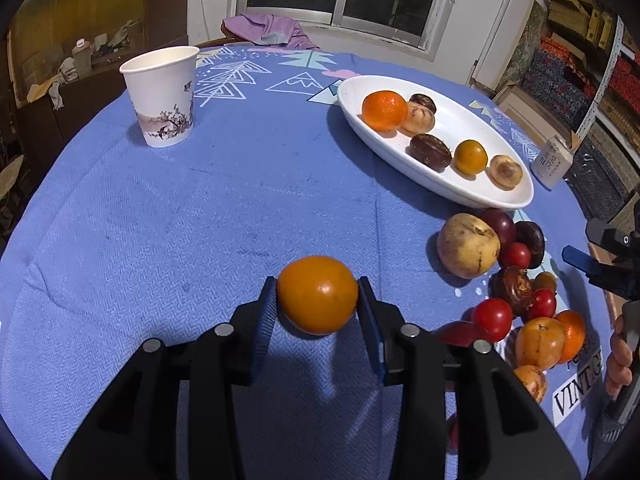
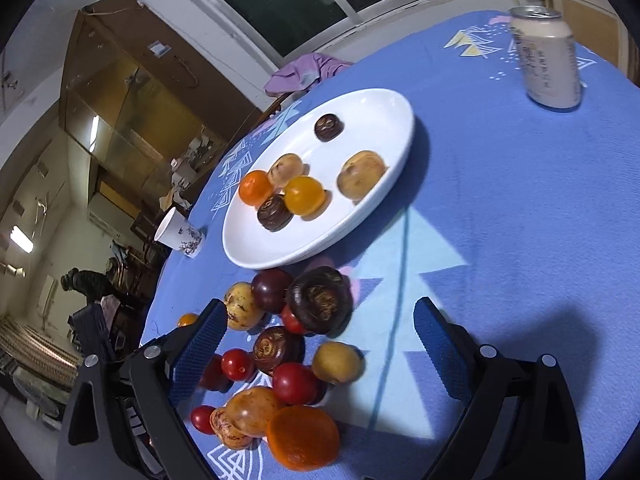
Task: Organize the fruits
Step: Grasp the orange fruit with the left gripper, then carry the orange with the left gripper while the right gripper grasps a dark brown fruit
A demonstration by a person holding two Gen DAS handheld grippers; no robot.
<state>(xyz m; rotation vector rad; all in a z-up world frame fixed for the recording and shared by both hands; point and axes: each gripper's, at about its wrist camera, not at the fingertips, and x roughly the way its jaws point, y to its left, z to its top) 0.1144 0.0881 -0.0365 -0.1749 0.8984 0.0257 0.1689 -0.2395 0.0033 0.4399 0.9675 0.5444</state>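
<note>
My left gripper (image 1: pixel 317 285) is shut on an orange round fruit (image 1: pixel 318 300), its blue pads pressing both sides just above the blue tablecloth. A white oval plate (image 1: pixel 404 158) at the back right holds several fruits: oranges, dark brown ones and tan ones. To its near right lies a loose pile of fruits (image 1: pixel 516 280) with a large tan one (image 1: pixel 468 246). In the right wrist view my right gripper (image 2: pixel 320 304) stands open wide over that pile (image 2: pixel 288 360), nothing pressed between its pads; the plate (image 2: pixel 280 256) lies beyond. The right gripper (image 1: pixel 600 264) also shows at the left wrist view's right edge.
A paper cup (image 1: pixel 162 96) stands at the back left of the round table. A drink can (image 2: pixel 548 64) stands beyond the plate on the right. Purple cloth (image 1: pixel 268 32) lies at the far edge. A person's hand (image 1: pixel 618 356) shows at the right.
</note>
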